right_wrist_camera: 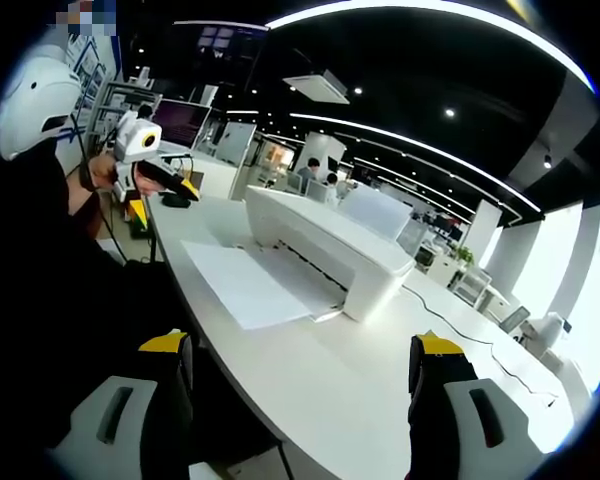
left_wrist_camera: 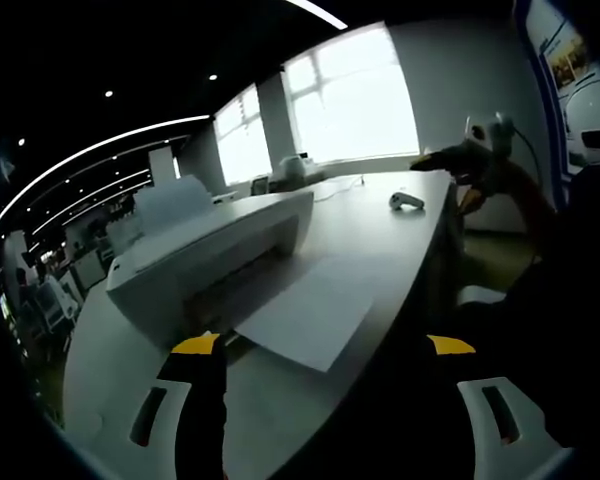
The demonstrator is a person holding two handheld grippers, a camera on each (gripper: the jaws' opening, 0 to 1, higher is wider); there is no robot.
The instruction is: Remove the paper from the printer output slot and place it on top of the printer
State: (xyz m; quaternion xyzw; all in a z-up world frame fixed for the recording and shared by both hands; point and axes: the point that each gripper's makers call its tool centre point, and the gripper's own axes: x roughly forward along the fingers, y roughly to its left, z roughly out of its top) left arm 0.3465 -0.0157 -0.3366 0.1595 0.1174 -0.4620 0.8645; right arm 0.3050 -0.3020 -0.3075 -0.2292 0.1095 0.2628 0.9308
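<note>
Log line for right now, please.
paper: in printer output slot, untouched | left tool: open | right tool: open | step: approach

Dim interior, blown-out windows [left_wrist_camera: 352, 95], ceiling strip lights [right_wrist_camera: 430, 150], fisheye-warped edges.

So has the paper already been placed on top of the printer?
No: in the right gripper view the paper still lies flat in front of the printer, sticking out of its output slot onto the table.
</note>
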